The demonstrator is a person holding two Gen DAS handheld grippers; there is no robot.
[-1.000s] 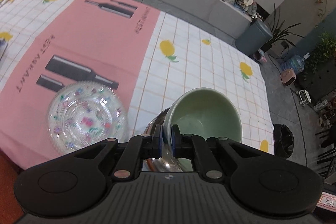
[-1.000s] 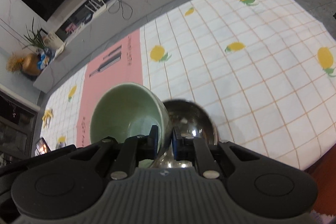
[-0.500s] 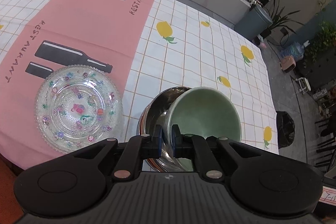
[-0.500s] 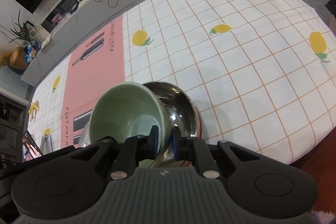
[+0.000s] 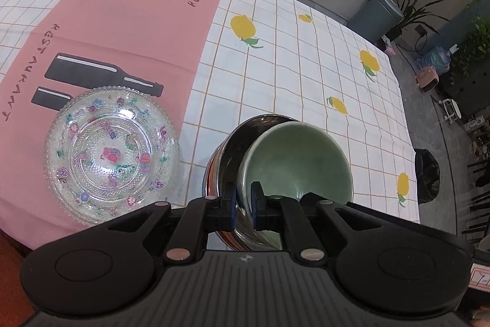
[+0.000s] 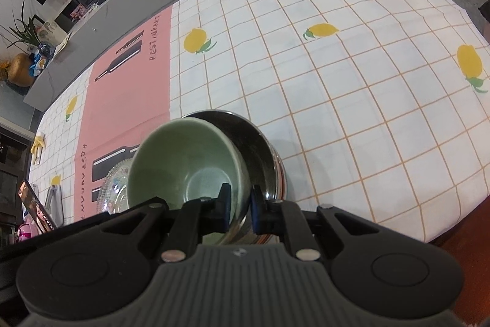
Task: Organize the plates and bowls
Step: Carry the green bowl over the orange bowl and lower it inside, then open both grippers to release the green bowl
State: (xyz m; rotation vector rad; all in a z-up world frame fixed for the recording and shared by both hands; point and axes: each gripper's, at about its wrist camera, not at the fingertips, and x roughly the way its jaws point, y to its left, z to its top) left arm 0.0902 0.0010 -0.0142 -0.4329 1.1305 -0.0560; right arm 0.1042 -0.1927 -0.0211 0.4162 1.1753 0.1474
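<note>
Tablecloth [image 5: 275, 57] spans field beyond both grippers. Glass plate [image 5: 111, 153] lies on pink panel, left of left gripper [image 5: 242, 201], clear of bowls.

Steel bowl [image 6: 260, 149] sits on cloth directly under and ahead of both grippers. Green bowl [image 5: 297, 161] tilted inside steel bowl's mouth, not seated flat.

Left gripper clenched on green bowl's near-left rim; right gripper [image 6: 238, 204] clenched on its near-right rim. Both equally near.

Judgement: coming move turns on levelling green bowl, easing it straight down into steel bowl, then letting go.
</note>
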